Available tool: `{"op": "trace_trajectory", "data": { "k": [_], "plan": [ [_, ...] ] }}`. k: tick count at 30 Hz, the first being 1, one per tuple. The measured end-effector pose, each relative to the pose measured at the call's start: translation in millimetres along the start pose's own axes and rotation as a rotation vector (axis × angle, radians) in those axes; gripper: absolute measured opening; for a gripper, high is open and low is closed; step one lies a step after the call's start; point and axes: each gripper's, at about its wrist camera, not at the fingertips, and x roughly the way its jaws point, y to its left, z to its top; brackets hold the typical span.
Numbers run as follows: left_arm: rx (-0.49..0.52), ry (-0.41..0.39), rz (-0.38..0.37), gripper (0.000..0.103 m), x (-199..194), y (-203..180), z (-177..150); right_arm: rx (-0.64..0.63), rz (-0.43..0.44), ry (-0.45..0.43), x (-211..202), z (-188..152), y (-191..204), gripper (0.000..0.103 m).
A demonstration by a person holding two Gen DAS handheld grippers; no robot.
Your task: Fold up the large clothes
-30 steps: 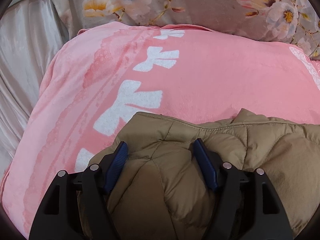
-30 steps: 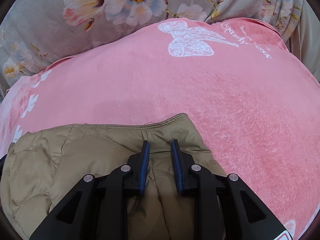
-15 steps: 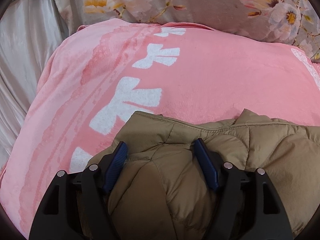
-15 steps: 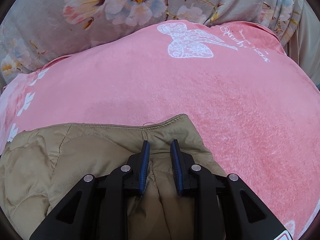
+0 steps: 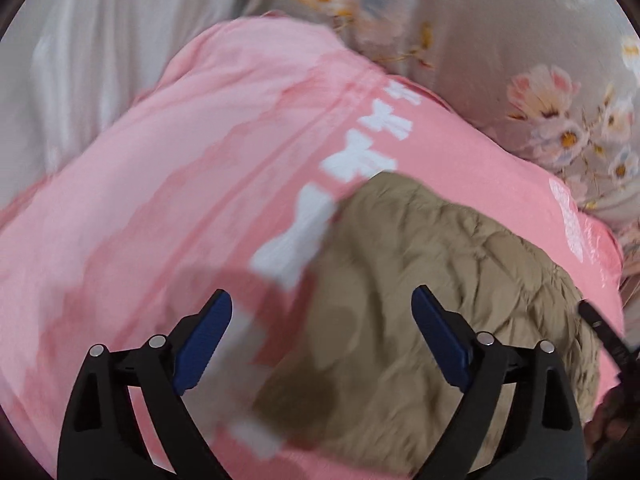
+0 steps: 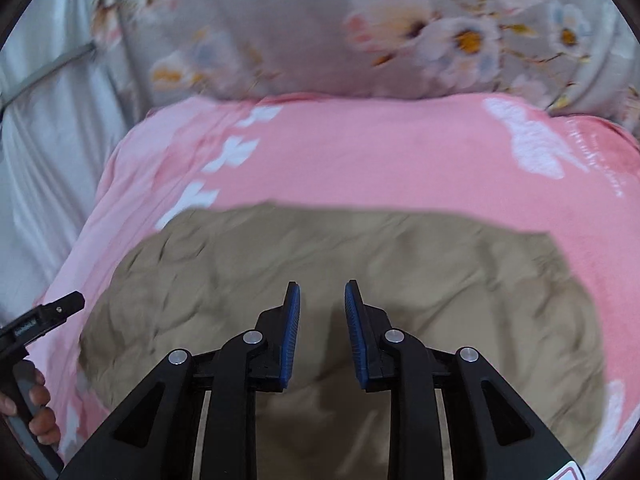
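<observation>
A khaki quilted jacket [image 6: 340, 272] lies in a folded heap on a pink blanket [image 6: 380, 148]; it also shows in the left wrist view [image 5: 420, 280]. My left gripper [image 5: 322, 320] is open and empty, raised above the jacket's left edge and the blanket [image 5: 180, 160]. My right gripper [image 6: 320, 300] is partly open and empty, held above the middle of the jacket. The left gripper's body shows at the left edge of the right wrist view [image 6: 44, 316], held in a hand.
A grey floral bedcover [image 6: 360, 28] lies beyond the blanket. Pale silvery fabric [image 6: 44, 140] hangs at the left. The blanket carries white bow and butterfly prints [image 6: 532, 144].
Both grippers have let go of the jacket and pulled up and back. The left jaws opened wide, the right jaws opened partly. The jacket now lies flat on the blanket.
</observation>
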Motion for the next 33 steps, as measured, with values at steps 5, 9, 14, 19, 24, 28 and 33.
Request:
{"op": "trace_trajectory", "data": {
  "k": [5,9,14,19,24,28,33],
  "plan": [
    [-0.131,0.119,-0.091,0.089,19.7,37.4,-39.3,0.014,-0.024,0.025,19.4,-29.4,13.7,0.026],
    [-0.135,0.126,-0.134,0.094,35.0,23.2,-49.4,-0.007,-0.025,0.017,28.9,-40.1,8.7,0.025],
    [-0.092,0.124,-0.200,0.088,46.8,-9.4,-47.8,-0.014,-0.039,0.004,37.7,-43.6,11.1,0.025],
    [-0.043,0.085,-0.200,0.055,35.2,-39.8,-34.9,-0.007,-0.046,0.001,39.7,-44.7,10.3,0.025],
    [0.068,0.038,-0.147,0.023,9.0,-64.8,-24.0,0.017,-0.039,0.051,36.0,-38.7,8.3,0.022],
    [0.138,0.015,-0.140,0.018,-13.5,-82.4,-13.3,0.086,0.038,0.105,-3.0,-44.2,-1.0,0.010],
    [0.220,-0.027,-0.162,0.016,-46.1,-110.8,-3.2,0.110,0.072,0.168,-19.5,-69.4,-18.2,0.007]
  ]
}}
